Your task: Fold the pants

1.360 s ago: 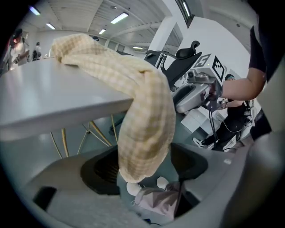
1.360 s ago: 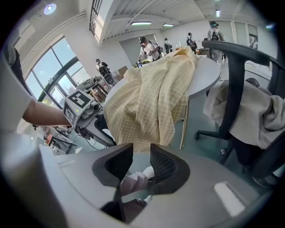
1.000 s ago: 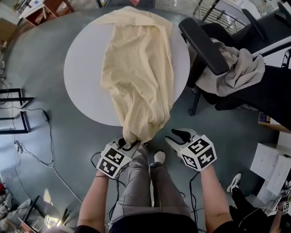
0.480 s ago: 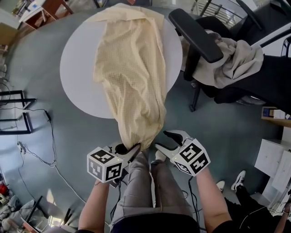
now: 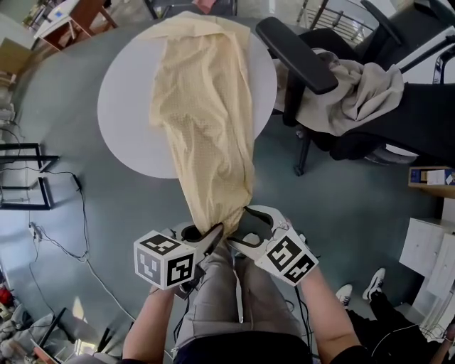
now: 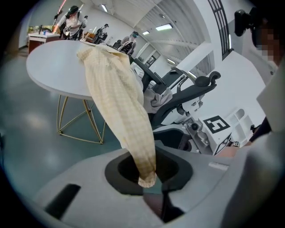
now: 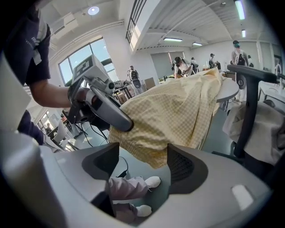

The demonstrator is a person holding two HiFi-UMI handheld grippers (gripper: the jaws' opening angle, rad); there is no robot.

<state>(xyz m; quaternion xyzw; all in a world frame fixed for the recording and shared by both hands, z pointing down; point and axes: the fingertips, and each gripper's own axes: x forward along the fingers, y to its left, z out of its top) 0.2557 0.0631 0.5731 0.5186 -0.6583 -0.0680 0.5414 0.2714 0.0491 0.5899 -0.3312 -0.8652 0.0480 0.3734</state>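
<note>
Pants (image 5: 205, 106): pale-yellow checked cloth, long crumpled strip, off round white desk (image 5: 124, 99) toward 6 o'clock.
Left gripper (image 6: 147, 177): clenched fingers on bunched hem.
Right gripper (image 7: 142, 165): opening fingers, loose hem between, unpressed.

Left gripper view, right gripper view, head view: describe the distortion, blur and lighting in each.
Left gripper view: heavy fisheye, black corners, the pants sharp, the floor at left smeared. Right gripper view: same fisheye and black corners, a ceiling lamp blows out white. Head view: wide-angle bulge, the table evenly lit, soft shadows, no glare.
</note>
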